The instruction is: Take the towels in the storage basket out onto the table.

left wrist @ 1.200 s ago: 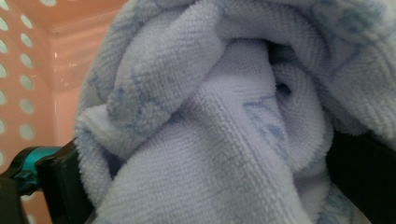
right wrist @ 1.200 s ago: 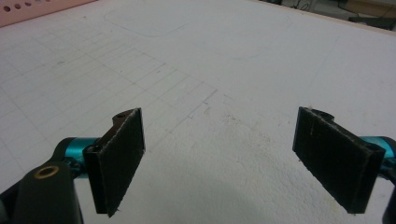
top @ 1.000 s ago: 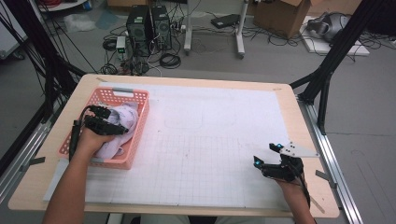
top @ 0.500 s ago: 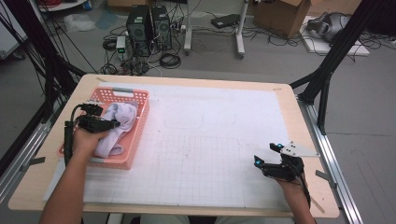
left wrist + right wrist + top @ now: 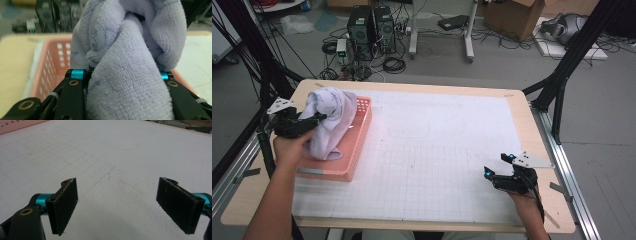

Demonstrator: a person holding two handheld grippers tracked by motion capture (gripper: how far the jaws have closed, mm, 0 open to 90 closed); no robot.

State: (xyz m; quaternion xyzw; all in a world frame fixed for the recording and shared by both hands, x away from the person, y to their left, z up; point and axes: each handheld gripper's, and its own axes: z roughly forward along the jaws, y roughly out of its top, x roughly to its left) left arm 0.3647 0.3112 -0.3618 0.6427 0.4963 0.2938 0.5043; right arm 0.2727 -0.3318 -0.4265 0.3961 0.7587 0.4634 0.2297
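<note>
left gripper (image 5: 312, 121): jaws just closed, squeezing the soft pale purple fluffy towel (image 5: 330, 127); towel lifted above the pink plastic basket (image 5: 357, 150) | right gripper (image 5: 496, 176): jaws wide apart, holding nothing, low over the white desk (image 5: 437, 150) | risk: hanging towel end may catch the basket rim and drag it; bunched grip may slip

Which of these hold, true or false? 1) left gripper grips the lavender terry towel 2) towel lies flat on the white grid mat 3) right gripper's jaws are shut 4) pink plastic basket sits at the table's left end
1) True: the left gripper is shut on the lavender terry towel.
2) False: it hangs bunched above the pink plastic basket.
3) False: the right gripper stands open over the white grid mat, holding nothing.
4) True.
</note>
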